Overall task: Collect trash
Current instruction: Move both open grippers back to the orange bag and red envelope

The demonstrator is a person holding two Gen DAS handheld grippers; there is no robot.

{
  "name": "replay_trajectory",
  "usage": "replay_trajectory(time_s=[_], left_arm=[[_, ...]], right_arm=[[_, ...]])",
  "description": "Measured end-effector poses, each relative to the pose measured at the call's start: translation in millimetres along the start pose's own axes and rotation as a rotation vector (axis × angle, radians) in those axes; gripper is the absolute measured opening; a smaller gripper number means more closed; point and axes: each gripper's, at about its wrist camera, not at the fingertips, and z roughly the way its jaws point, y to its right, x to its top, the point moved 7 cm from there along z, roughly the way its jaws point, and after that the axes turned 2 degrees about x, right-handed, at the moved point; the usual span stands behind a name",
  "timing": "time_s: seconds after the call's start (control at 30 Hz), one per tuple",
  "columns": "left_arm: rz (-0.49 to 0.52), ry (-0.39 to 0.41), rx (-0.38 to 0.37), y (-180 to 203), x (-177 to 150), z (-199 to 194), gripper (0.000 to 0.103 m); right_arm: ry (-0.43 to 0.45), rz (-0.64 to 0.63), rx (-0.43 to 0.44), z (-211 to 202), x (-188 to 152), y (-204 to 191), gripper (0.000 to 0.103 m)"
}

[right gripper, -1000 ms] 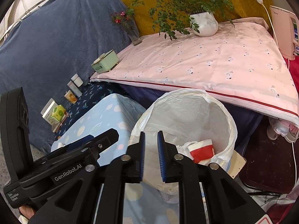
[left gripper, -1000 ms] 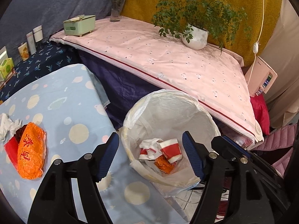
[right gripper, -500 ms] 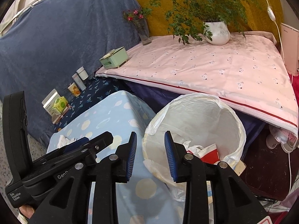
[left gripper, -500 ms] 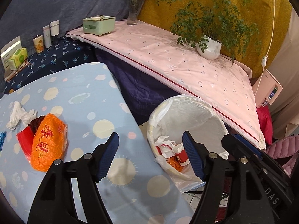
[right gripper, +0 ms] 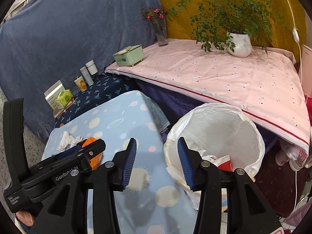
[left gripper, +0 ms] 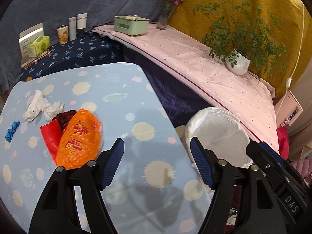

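On the light blue table [left gripper: 120, 97] lie an orange plastic bag [left gripper: 80, 138], a red wrapper [left gripper: 49, 138] under it, a dark red scrap [left gripper: 65, 117], crumpled white tissue [left gripper: 42, 106] and a small blue scrap [left gripper: 11, 129]. My left gripper [left gripper: 157, 161] is open and empty above the table's right edge, right of the orange bag. A white-lined trash bin [left gripper: 218, 134] stands on the floor beside the table. In the right wrist view my right gripper [right gripper: 156, 161] is open and empty between table [right gripper: 124, 115] and bin [right gripper: 216, 128]. Red and white trash [right gripper: 224, 160] lies inside the bin.
A pink-covered surface [right gripper: 224, 78] behind holds a potted plant [right gripper: 238, 42], a green tissue box [right gripper: 128, 55] and a flower vase [right gripper: 160, 33]. A dark blue shelf [left gripper: 78, 56] holds cartons and cups. A white cord [right gripper: 296, 35] hangs at right.
Both grippers have swung left from over the bin toward the table. The right gripper's jaws have opened from nearly shut to wide. More table trash has come into view.
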Motion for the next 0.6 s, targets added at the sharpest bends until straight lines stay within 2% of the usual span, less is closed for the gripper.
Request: replay_trajectory(time_s=[0.33,0.6], left_arm=[[-0.1,-0.003,0.059,-66.7,-7.3,-5.8,0.068],[-0.185,-0.01,0.129,-130.8,-19.5,-9.2,0.071]], right_arm=[[-0.045,-0.082,0.04,21.0,-11.2,-55.1,0.046],[-0.079,-0.141,0.077,40.2,-25.8,-100.7,0.051]])
